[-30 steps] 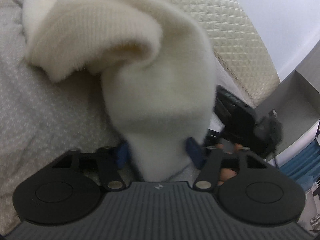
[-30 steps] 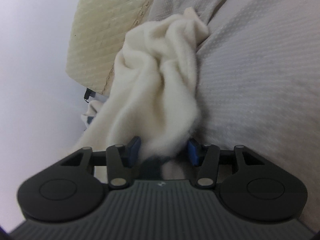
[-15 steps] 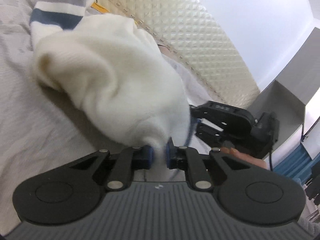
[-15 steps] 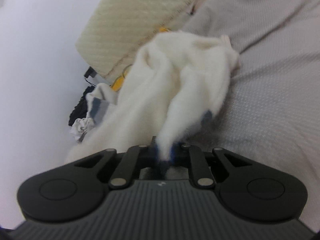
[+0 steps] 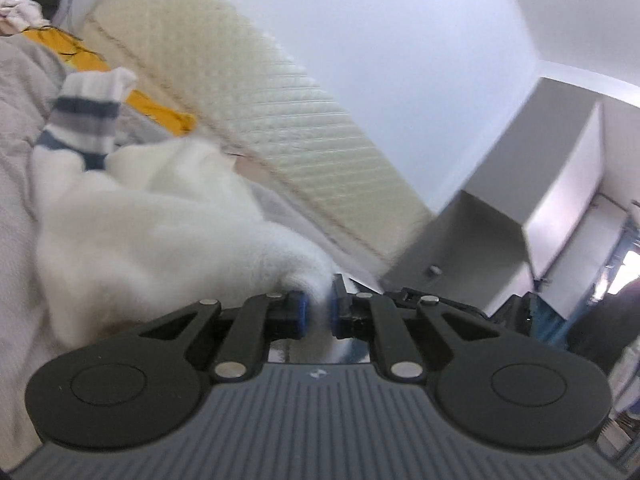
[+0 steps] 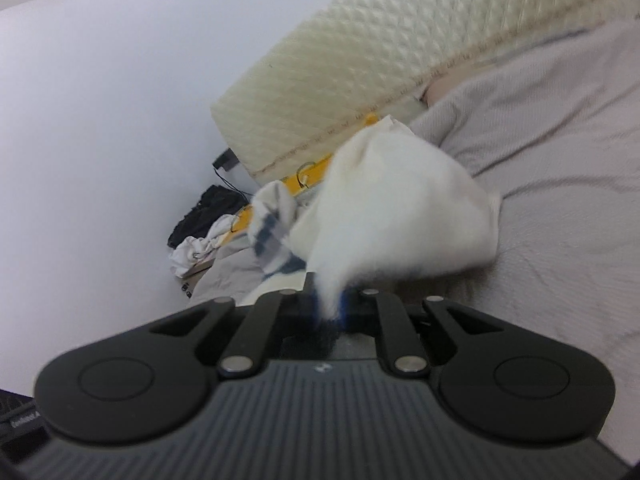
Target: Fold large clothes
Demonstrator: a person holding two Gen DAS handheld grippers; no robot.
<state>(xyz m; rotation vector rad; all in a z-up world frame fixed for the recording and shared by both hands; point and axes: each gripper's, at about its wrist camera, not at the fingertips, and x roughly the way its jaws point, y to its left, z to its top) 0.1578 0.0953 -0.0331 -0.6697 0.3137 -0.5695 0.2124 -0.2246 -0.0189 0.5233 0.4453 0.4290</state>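
A fluffy white sweater [image 5: 160, 232] with blue and grey striped trim [image 5: 86, 124] hangs lifted above the grey bed cover [image 5: 20, 168]. My left gripper [image 5: 318, 312] is shut on a bunched edge of it, the blue pads pinching the fabric. In the right wrist view the same white sweater [image 6: 400, 216] stretches up from the bed, its striped part [image 6: 276, 236] drooping to the left. My right gripper [image 6: 332, 308] is shut on another edge of it. The fabric hides both sets of fingertips in part.
A cream quilted headboard [image 5: 280, 112] runs behind the bed against a white wall. Yellow cloth [image 5: 156, 108] lies along its base. Dark and white clothes [image 6: 200, 232] are piled at the bed's far corner. A grey cabinet [image 5: 500, 232] stands at the right.
Both grippers closed on the sweater's edges and rose, pulling the garment up off the bed. Both views now tilt higher, showing more headboard and wall.
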